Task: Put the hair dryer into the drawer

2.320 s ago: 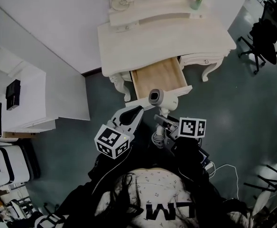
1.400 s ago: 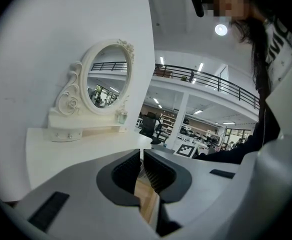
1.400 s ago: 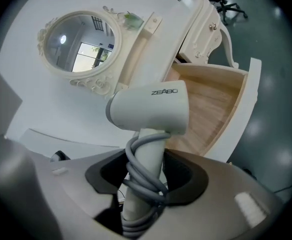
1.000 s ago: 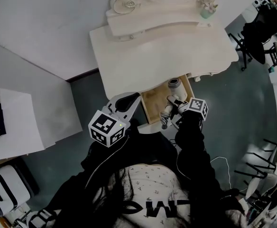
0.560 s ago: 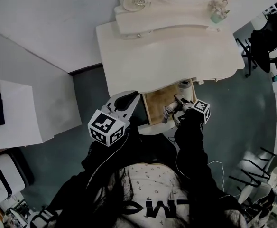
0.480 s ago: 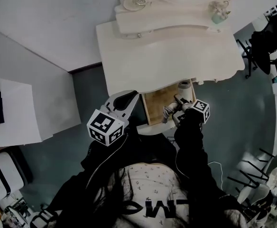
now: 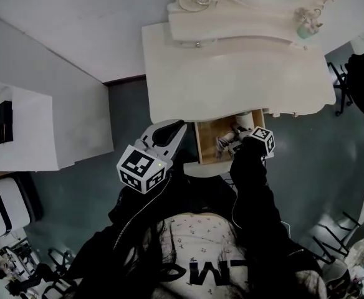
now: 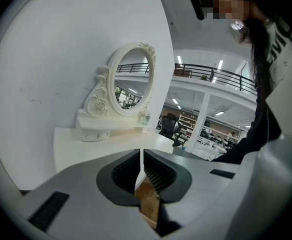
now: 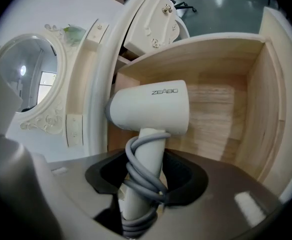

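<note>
My right claw [image 9: 145, 186] is clamped on the handle of the white plastic hair dryer [image 9: 151, 106]. The grey power cord [image 9: 138, 169] is wound round that handle. The dryer's barrel sits just ahead of the claw, inside the open pale wooden drawer [image 9: 221, 59] of the cream dressing surface [image 7: 232, 73]. I cannot tell whether it rests on the drawer floor yet.

My left claw [image 8: 142, 166] has its jaws together on nothing. It hovers off to the left of the right claw, near the drawer's left front corner.

I judge the placing step to be in hand and nearly done. The next move calls for settling the dryer on the drawer floor. Then I part the right jaws and draw them back without snagging the cord loops.
</note>
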